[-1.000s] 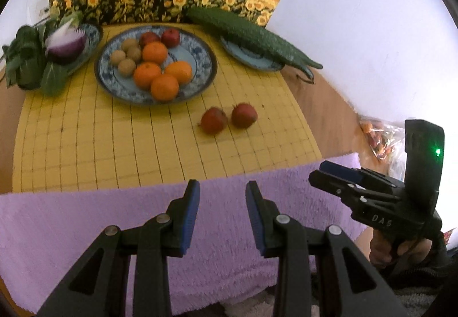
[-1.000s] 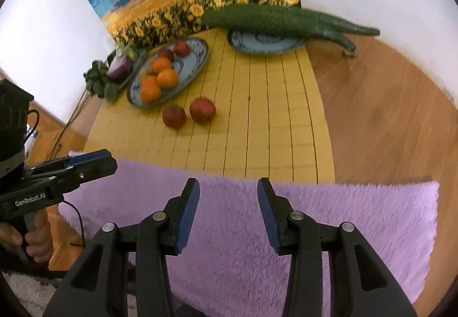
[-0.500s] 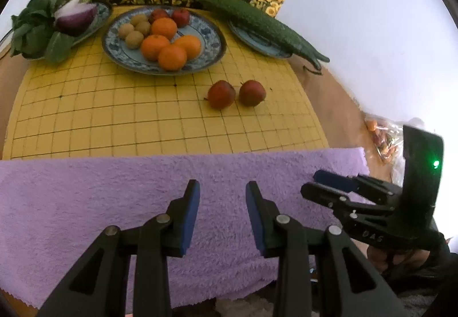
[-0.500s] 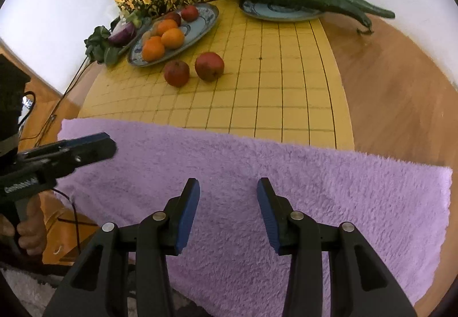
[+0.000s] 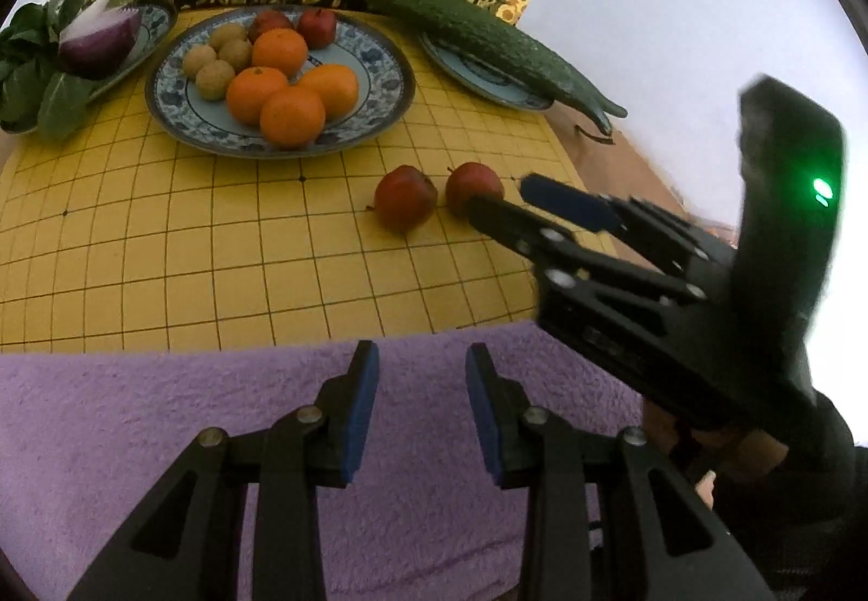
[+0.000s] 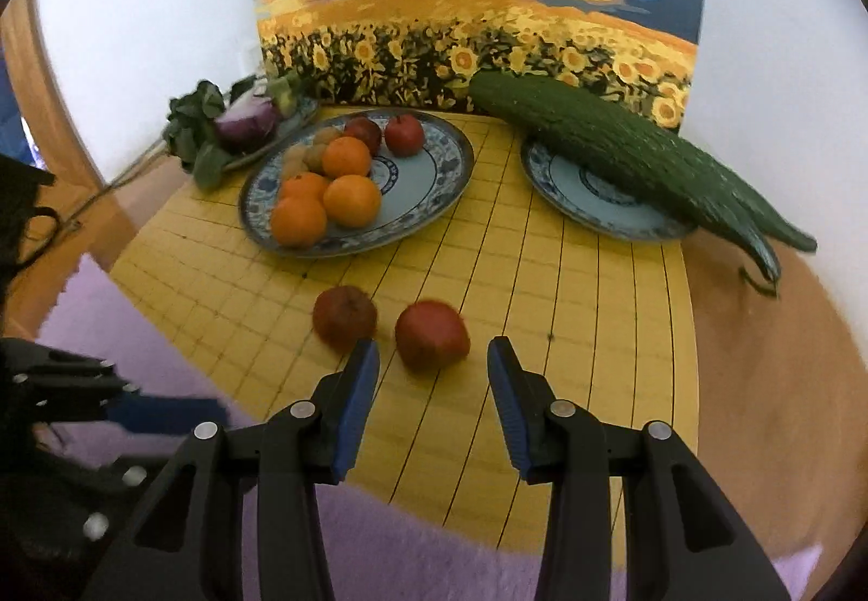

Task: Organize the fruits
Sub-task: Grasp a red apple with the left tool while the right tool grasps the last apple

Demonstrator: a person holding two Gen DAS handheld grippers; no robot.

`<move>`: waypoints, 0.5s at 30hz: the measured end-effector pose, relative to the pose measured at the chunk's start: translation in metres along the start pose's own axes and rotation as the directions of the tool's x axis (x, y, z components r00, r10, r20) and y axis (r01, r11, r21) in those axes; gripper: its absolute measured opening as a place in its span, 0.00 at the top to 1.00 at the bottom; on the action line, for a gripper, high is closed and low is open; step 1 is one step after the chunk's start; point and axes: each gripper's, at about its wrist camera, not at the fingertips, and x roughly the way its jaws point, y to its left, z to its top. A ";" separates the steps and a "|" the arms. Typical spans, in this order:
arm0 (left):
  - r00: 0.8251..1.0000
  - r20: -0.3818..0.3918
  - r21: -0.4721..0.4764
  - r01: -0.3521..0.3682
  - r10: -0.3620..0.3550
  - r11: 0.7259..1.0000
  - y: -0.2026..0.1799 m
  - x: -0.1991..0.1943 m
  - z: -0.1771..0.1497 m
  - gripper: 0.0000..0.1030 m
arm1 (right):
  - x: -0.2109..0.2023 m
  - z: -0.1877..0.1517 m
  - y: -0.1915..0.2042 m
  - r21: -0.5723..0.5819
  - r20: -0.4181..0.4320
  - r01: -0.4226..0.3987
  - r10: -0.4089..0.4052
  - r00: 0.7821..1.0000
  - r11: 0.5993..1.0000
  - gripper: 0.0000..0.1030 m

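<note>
In the left wrist view, the left gripper [image 5: 416,406] hangs over a purple towel [image 5: 163,427] with its jaws a little apart and nothing between them. Beyond the towel lies a yellow grid mat [image 5: 190,248] on the counter [image 5: 607,156], and two red apples [image 5: 406,197] sit on it side by side, loose from the plates. The right gripper [image 5: 515,202] reaches in from the right, its tips just beside the right apple. Behind, a big plate [image 5: 390,96] holds oranges [image 5: 292,115], small brown fruits and two more red apples; a cucumber [image 5: 477,37] lies on another plate. In the right wrist view, the right gripper [image 6: 432,384] is open and empty, the nearer apple [image 6: 431,335] just ahead of its jaws, not touched. The other apple [image 6: 344,318] is to its left. The left gripper [image 6: 163,408] shows at the left edge, blurred.
</note>
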 end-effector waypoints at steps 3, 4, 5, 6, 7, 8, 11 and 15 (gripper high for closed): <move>1.000 0.000 0.006 0.008 -0.008 1.000 0.000 0.001 0.003 0.67 | 0.008 0.006 0.003 -0.037 0.001 -0.010 0.010 1.000 0.999 0.59; 1.000 0.000 0.006 0.011 -0.011 1.000 0.000 0.001 0.004 0.67 | 0.011 0.008 0.004 -0.048 0.000 -0.015 0.015 1.000 0.999 0.66; 1.000 0.002 0.006 0.013 -0.013 1.000 0.000 0.002 0.005 0.67 | 0.013 0.009 0.004 -0.057 -0.005 -0.019 0.019 1.000 0.998 0.68; 1.000 0.004 0.007 0.012 -0.012 1.000 0.000 0.002 0.007 0.67 | 0.013 0.009 0.005 -0.061 -0.009 -0.026 0.026 1.000 0.998 0.68; 1.000 0.008 0.007 0.011 -0.011 1.000 0.000 0.001 0.008 0.67 | 0.011 0.009 0.004 -0.058 -0.011 -0.035 0.034 0.999 0.998 0.68; 1.000 0.013 0.008 0.013 -0.013 1.000 0.000 0.001 0.010 0.67 | 0.007 0.008 0.002 -0.049 -0.006 -0.047 0.047 0.999 0.998 0.68; 1.000 0.026 0.006 0.012 -0.012 1.000 0.002 0.002 0.015 0.60 | -0.005 0.005 -0.002 -0.025 0.001 -0.066 0.066 0.998 0.997 0.68; 1.000 0.026 -0.001 0.006 -0.006 1.000 0.005 0.013 0.027 0.58 | -0.021 0.001 -0.004 -0.021 0.007 -0.044 0.044 0.999 0.999 0.68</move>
